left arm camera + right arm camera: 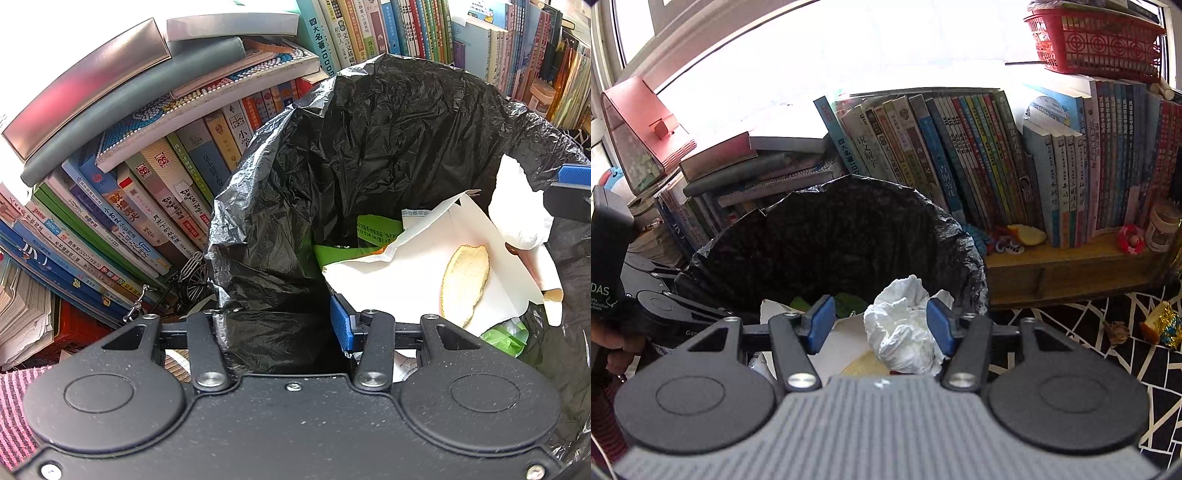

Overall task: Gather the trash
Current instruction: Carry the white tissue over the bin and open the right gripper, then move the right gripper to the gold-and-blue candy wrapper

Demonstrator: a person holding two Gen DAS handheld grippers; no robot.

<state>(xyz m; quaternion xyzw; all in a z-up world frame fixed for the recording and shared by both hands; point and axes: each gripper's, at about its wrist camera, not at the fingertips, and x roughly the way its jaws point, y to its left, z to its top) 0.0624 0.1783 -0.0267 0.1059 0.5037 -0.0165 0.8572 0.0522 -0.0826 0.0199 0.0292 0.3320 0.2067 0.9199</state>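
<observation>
- While my right gripper (881, 325) hangs over the bag, its blue pads stand wide apart. The crumpled white tissue (905, 325) sits between them. It leans on the right pad (940, 330), but the left pad (822, 323) is clear of it, so I am not squeezing it.
- I think the tissue is very light and soft. It squashes with any push and will not break. The fat middle of the ball is the best place to pinch it.
- My left gripper (277, 325) is partly closed on the rim of the black trash bag (369, 147). A fold of thin plastic runs between its fingers. It looks as if I am holding the bag open.
- Thin plastic like that is floppy and slippery, so a bunched fold is the safest hold, I think.
- Under the tissue, inside the bag, lie a white paper box (406, 280), a piece of peel (463, 284) and green wrappers (369, 236).
- Behind the bag stand rows of books (960, 158).
</observation>
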